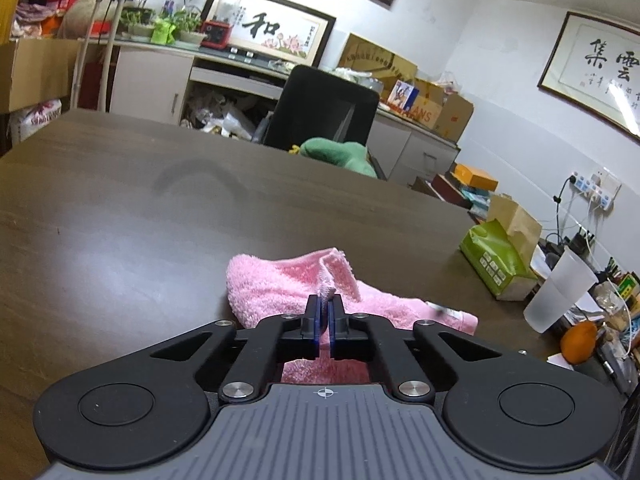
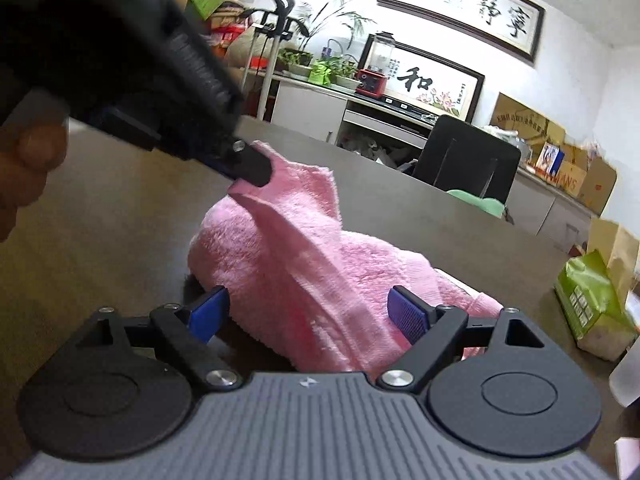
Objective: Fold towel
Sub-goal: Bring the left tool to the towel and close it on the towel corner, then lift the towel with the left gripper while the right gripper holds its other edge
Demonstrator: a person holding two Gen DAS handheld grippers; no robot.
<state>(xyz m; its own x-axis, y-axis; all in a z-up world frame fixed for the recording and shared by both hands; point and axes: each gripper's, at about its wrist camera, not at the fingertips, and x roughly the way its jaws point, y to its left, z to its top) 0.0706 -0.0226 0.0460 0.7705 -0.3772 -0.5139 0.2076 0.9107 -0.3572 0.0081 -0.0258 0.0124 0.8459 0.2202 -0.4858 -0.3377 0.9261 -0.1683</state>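
Observation:
A pink towel lies crumpled on the dark brown table. My left gripper is shut on a corner of the towel and holds that corner lifted. In the right wrist view the left gripper comes in from the upper left and pinches the towel at its raised corner. My right gripper is open, its blue pads on either side of the towel's near bulk, not closed on it.
A green tissue pack and a frosted plastic cup stand at the table's right edge, with an orange nearby. A black chair with a green cushion stands behind the far edge. Cabinets and boxes line the walls.

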